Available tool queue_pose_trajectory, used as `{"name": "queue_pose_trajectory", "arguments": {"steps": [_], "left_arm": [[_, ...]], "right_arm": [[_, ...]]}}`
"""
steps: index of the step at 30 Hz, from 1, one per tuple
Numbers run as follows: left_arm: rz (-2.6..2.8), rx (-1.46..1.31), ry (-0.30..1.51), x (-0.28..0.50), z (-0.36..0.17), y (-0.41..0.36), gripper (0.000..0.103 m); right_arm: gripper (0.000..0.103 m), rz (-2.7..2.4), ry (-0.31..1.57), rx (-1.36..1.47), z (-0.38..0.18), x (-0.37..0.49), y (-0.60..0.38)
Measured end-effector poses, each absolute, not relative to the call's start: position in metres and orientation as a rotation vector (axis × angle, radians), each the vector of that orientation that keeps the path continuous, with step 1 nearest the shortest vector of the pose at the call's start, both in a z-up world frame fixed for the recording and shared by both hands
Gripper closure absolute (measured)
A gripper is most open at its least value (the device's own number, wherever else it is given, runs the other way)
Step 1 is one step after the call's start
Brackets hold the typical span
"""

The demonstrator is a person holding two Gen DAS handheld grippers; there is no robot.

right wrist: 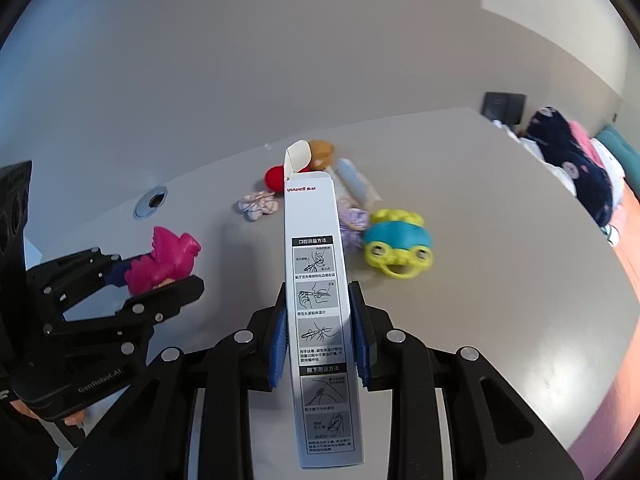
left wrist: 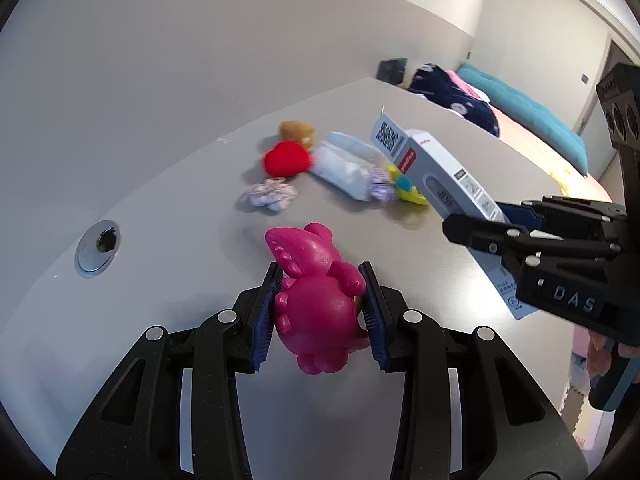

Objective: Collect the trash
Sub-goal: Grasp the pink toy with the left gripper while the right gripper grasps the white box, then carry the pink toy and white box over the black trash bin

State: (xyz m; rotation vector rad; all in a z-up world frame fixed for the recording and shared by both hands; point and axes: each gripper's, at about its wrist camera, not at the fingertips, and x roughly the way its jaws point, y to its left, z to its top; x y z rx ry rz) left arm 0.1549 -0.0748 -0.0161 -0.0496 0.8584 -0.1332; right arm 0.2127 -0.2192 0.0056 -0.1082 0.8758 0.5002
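Observation:
My left gripper is shut on a magenta toy dinosaur, held just above the grey table. It also shows at the left of the right wrist view. My right gripper is shut on a long white thermometer box with an open end flap. The box also shows in the left wrist view, held at the right above the table.
On the table lie a red heart plush, a brown plush, a clear pouch, purple scrunchies and a yellow-blue toy. A metal cable grommet is at the left. A bed with bedding lies beyond.

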Motion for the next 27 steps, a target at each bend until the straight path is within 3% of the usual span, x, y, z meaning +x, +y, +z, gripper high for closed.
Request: {"name": "queue_pose_trajectory", "arguments": {"steps": [27], "left_arm": [[-0.407, 0.133, 0.838, 0.125, 0.008, -0.28, 0.064]], "right_arm": [[0.074, 0.235, 0.796, 0.046, 0.029, 0.131, -0.421]]}}
